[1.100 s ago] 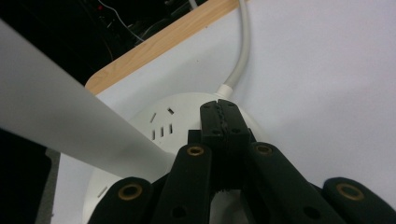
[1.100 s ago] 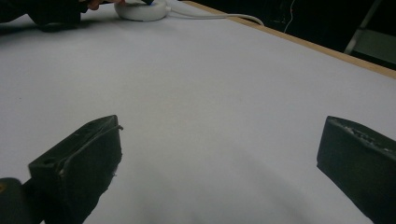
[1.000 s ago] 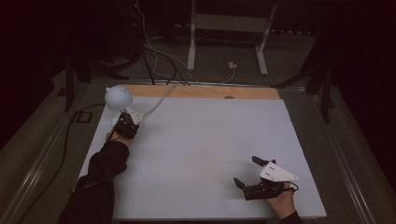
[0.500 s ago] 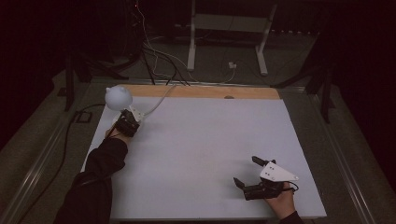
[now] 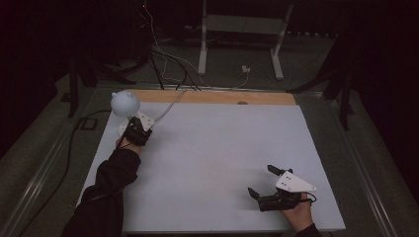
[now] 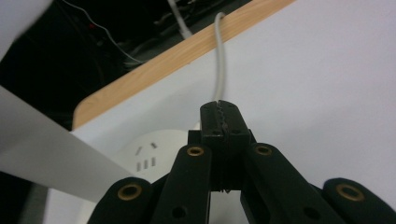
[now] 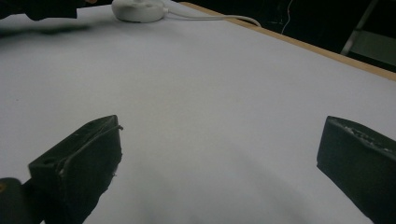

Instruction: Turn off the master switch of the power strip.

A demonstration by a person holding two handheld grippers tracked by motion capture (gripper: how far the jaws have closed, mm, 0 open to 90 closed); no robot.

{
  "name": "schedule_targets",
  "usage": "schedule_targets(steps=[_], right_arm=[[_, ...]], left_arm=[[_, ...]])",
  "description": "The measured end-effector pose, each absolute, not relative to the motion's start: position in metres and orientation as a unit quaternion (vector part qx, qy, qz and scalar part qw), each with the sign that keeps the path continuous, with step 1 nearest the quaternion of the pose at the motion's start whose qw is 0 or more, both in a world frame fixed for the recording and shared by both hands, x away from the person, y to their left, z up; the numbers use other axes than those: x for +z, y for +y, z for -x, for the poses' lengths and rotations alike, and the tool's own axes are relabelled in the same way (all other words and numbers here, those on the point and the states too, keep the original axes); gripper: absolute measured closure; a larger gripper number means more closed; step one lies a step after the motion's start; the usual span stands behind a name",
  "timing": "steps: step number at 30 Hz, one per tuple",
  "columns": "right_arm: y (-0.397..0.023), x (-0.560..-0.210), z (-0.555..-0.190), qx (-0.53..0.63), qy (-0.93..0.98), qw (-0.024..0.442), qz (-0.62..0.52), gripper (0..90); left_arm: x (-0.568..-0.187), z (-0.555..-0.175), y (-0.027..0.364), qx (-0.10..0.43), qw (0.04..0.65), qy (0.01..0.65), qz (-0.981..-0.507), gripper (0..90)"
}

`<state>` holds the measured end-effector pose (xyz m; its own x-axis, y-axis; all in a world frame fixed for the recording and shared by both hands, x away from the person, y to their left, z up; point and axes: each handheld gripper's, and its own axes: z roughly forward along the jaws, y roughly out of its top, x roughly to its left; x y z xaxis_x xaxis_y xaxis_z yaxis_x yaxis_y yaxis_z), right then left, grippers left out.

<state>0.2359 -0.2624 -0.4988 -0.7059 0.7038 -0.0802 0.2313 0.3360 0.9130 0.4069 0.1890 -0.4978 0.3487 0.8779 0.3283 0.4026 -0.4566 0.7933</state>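
At the far left corner of the counter (image 5: 207, 163), the left gripper (image 5: 132, 129) sits beside a small lamp with a pale round shade (image 5: 124, 101) and a white disc base (image 6: 154, 151). In the left gripper view its two black jaws are pressed together, toothed tips meshed, with nothing visibly caught between them. Just beyond the tips a white cable (image 6: 219, 70) runs across the white surface, over the wooden strip (image 5: 212, 97) along the far edge and off the counter. The lamp base lies just to the left of the jaws in that view, marked with a few short grey slots, and a broad white shape crosses the left edge, too close and blurred to tell apart. A dark sleeve (image 5: 106, 192) reaches in from the bottom of the high view to this gripper.

Near the front right corner, a hand (image 5: 298, 213) holds the right gripper (image 5: 262, 181), which carries a grey three-cornered plate (image 5: 292, 181) on top. Its jaws stand wide apart over bare white counter, holding nothing. In the right gripper view the lamp base (image 7: 138, 9) and its cable show far off at the top edge, well apart from this gripper.

Beyond the counter, a white metal stand (image 5: 242, 29) and loose wires rest on the dark floor.
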Motion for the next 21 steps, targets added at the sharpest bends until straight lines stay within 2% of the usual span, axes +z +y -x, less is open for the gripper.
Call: schedule_targets(steps=[17, 18, 20, 21], right_arm=[[-0.263, -0.498, -0.236, 0.493, 0.781, 0.241, -0.298, 0.0], [-0.263, -0.498, -0.236, 0.494, 0.781, 0.24, -0.299, 0.0], [-0.263, -0.498, -0.236, 0.494, 0.78, 0.24, -0.299, 0.0], [-0.263, -0.498, -0.236, 0.493, 0.781, 0.24, -0.299, 0.0]], left_arm=[[-0.472, -0.392, 0.203, 0.318, 0.342, 0.456, -0.757, 90.0], [-0.471, -0.391, 0.204, 0.315, 0.344, 0.459, -0.757, 84.4], [-0.468, -0.389, 0.206, 0.305, 0.348, 0.461, -0.757, 82.4], [-0.466, -0.388, 0.206, 0.303, 0.35, 0.462, -0.756, 78.5]])
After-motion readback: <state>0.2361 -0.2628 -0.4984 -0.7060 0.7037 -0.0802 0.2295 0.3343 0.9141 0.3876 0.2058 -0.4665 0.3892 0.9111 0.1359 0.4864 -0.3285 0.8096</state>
